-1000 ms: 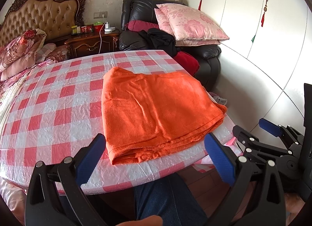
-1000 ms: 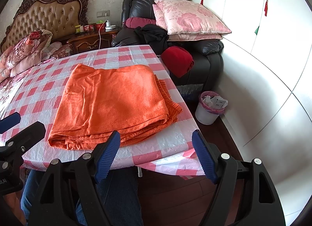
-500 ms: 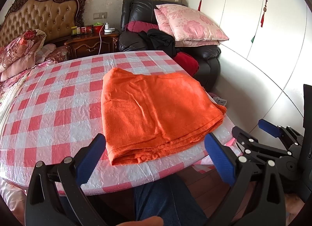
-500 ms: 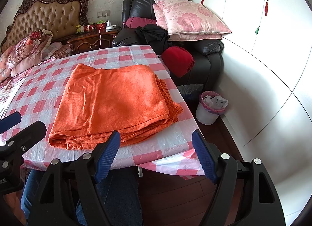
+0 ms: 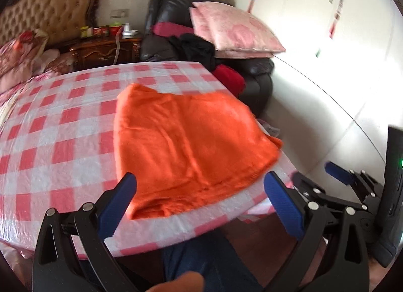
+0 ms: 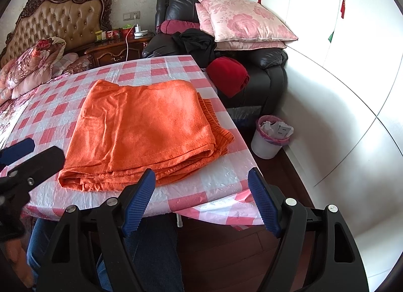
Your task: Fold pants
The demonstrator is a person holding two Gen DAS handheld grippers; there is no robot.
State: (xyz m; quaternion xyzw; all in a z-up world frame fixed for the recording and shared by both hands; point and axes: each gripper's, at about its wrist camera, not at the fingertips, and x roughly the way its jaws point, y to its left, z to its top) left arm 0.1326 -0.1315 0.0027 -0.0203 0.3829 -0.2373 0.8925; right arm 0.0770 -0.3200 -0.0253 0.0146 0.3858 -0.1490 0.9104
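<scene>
The orange pants (image 5: 191, 146) lie folded into a flat rectangle on the red-and-white checked table (image 5: 63, 135), near its front right corner. They also show in the right wrist view (image 6: 143, 130), with the waistband edge sticking out at the right. My left gripper (image 5: 199, 191) is open and empty, held off the table's front edge just short of the pants. My right gripper (image 6: 201, 191) is open and empty, also in front of the table edge. The left gripper's fingers (image 6: 22, 151) show at the left of the right wrist view.
A black armchair (image 6: 252, 65) with pink pillows (image 6: 241, 22), dark clothes and a red cloth (image 6: 226, 72) stands behind the table. A white bin (image 6: 269, 138) sits on the floor at the right. A bed and nightstand (image 6: 118, 50) are at the back left. My legs are under the table edge.
The left wrist view has shifted and blurred; the left gripper has moved a little forward and down toward the pants. The right gripper and the pants have not moved.
</scene>
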